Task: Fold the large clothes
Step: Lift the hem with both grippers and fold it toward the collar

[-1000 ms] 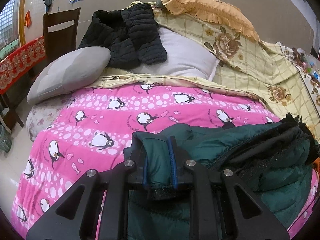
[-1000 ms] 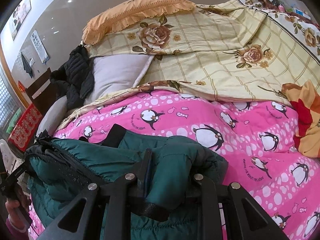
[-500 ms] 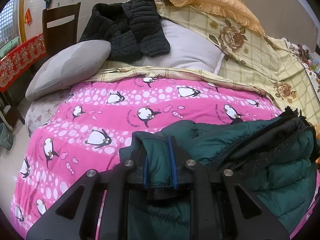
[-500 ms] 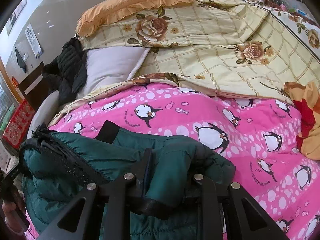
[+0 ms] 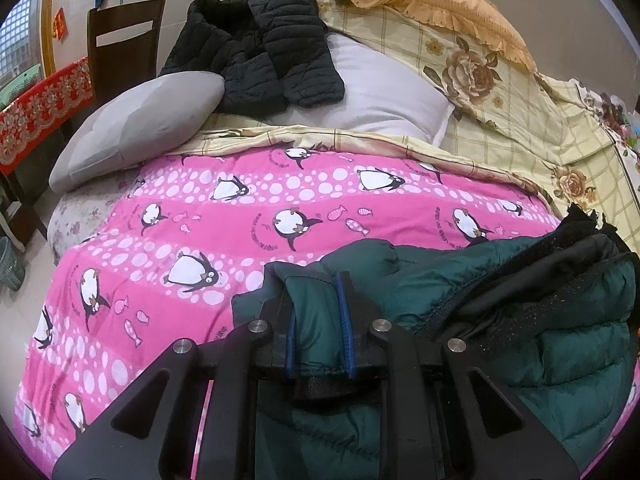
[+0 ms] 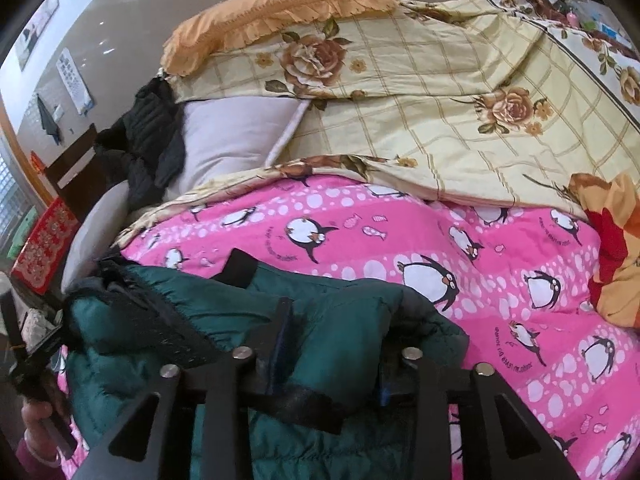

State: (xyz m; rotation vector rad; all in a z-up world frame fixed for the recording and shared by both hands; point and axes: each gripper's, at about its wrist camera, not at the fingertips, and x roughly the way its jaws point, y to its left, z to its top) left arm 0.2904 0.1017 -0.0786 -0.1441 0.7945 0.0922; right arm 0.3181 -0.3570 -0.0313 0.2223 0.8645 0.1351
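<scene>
A: What do you count?

B: I see one green puffer jacket (image 5: pixel 500 320) bunched on the pink penguin blanket (image 5: pixel 240 220) of the bed; one black jacket (image 5: pixel 260 48); two grey pillows.

A: Orientation? Grip?

B: Its long axis runs side to side between my hands; my left gripper (image 5: pixel 320 328) pinches a cuff; my right gripper (image 6: pixel 332 344) is opening, fabric between its jaws.

A dark green puffer jacket (image 5: pixel 500 344) lies bunched and partly folded across the frame's lower right, black lining showing.
</scene>
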